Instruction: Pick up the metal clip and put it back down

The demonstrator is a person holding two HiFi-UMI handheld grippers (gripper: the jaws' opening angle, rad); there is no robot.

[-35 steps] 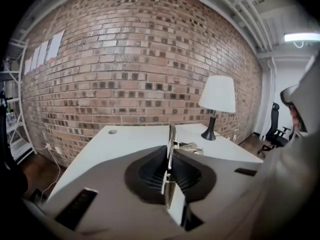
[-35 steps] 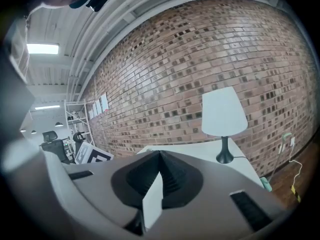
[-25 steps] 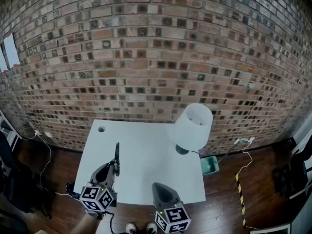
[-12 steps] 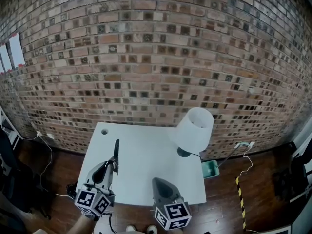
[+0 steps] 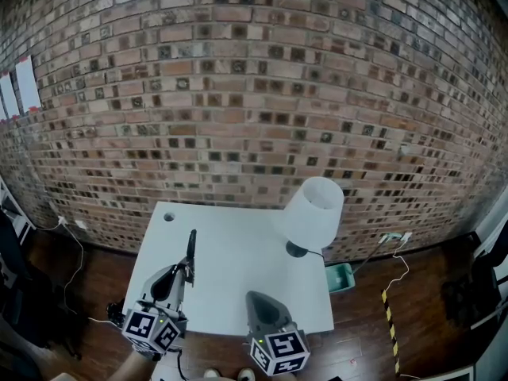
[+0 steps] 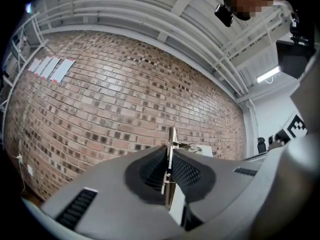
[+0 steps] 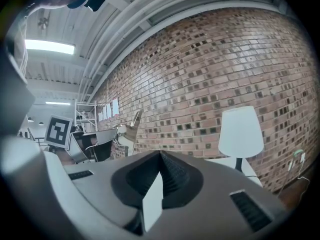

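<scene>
Holding entry: metal clip (image 6: 172,139), pinched edge-on in the nearly closed jaws of my left gripper (image 6: 170,159), apparently raised off the white table (image 5: 238,252) over its 8 o'clock corner and pointing toward 12. My right gripper (image 7: 160,156), at 5 o'clock, was closed on nothing. A lamp (image 5: 313,211) stood at 2 o'clock. Step judged: pick-up done, put-down pending. The next move called for lowering the clip to the tabletop, then parting the jaws.

Head view downward; gripper views upward; brick wall (image 5: 254,94) shared.
</scene>
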